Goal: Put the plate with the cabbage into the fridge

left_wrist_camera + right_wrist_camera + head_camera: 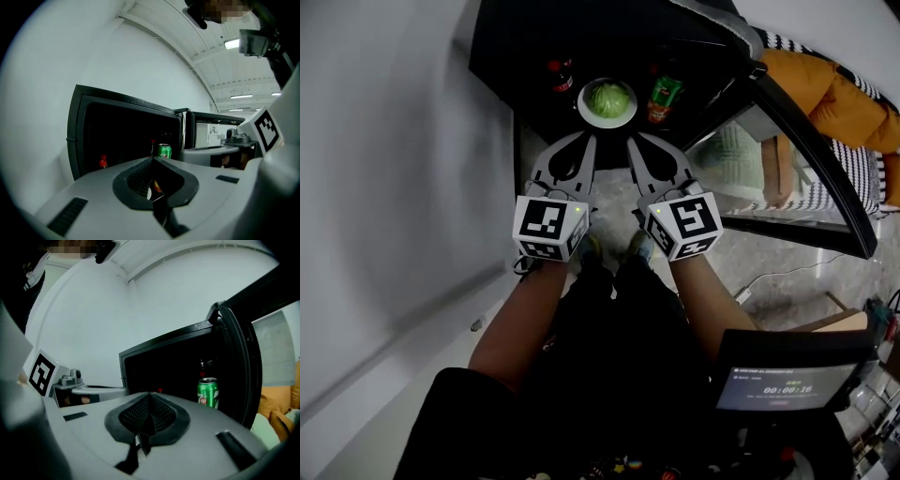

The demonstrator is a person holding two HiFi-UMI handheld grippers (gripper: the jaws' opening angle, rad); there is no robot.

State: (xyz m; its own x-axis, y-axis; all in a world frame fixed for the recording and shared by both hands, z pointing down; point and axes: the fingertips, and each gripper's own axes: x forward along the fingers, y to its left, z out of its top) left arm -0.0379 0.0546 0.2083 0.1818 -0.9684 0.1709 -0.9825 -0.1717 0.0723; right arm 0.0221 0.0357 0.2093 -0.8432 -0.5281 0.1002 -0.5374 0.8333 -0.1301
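A white plate (584,113) with a green cabbage (608,98) sits in the dark opening of the black fridge (497,56), seen in the head view. My left gripper (590,137) meets the plate's near-left rim and my right gripper (631,139) its near-right rim. Both look shut on that rim. In the left gripper view, the left gripper (151,187) has its jaws together around a thin white sliver. The right gripper (140,437) stands likewise in the right gripper view. The plate itself is hidden beneath the jaws in both gripper views.
A green can (665,99) (164,151) (207,392) stands right of the plate and a red-capped bottle (560,75) (102,161) left of it. The fridge door (806,141) hangs open at the right. An orange jacket (834,94) lies on striped fabric beyond.
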